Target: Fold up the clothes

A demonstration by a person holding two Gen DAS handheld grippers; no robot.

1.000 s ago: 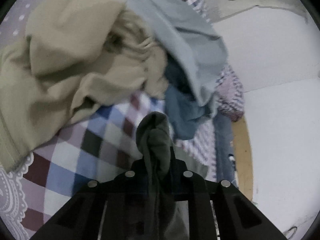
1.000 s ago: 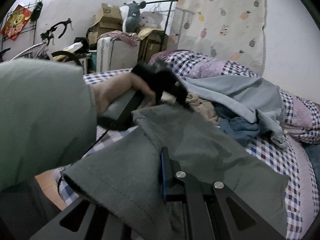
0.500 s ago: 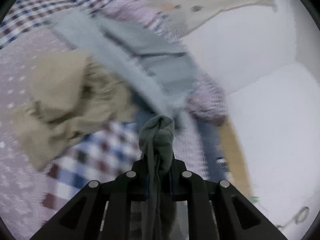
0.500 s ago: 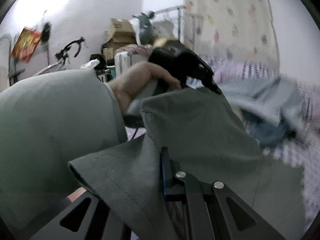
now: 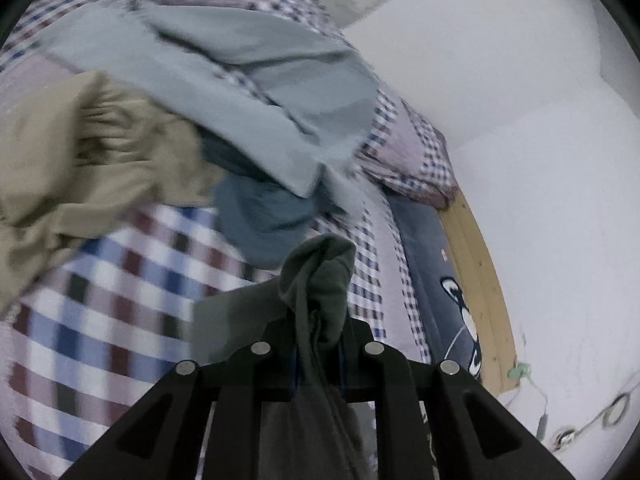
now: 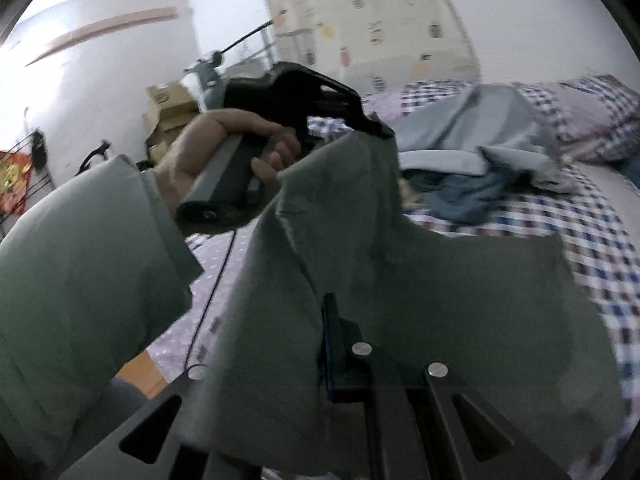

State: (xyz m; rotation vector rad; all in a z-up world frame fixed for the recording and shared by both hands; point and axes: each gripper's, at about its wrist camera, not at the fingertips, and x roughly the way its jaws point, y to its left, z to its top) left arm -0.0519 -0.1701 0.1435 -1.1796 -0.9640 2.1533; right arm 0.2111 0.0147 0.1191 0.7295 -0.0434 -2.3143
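Note:
A grey-green garment [image 6: 440, 300] hangs stretched between both grippers above the checked bed. In the left wrist view my left gripper [image 5: 318, 320] is shut on a bunched corner of the grey-green garment [image 5: 320, 276]. In the right wrist view my right gripper [image 6: 332, 344] is shut on its near edge, the cloth draping over the fingers. The left gripper [image 6: 376, 126] shows there too, held by a hand [image 6: 224, 140] in a pale green sleeve, pinching the far corner.
A pile lies on the checked bedsheet [image 5: 120, 280]: a tan garment [image 5: 80, 160], a light blue-grey one [image 5: 248, 80] and a dark teal one [image 5: 264, 216]. A checked pillow [image 5: 416, 160], wooden bed frame [image 5: 476, 280] and white wall stand right. Boxes [image 6: 168, 100] behind.
Both grippers have lifted the grey-green garment higher and swung, so the clothes pile shifted in the left view. The left hand has risen and tilted in the right view.

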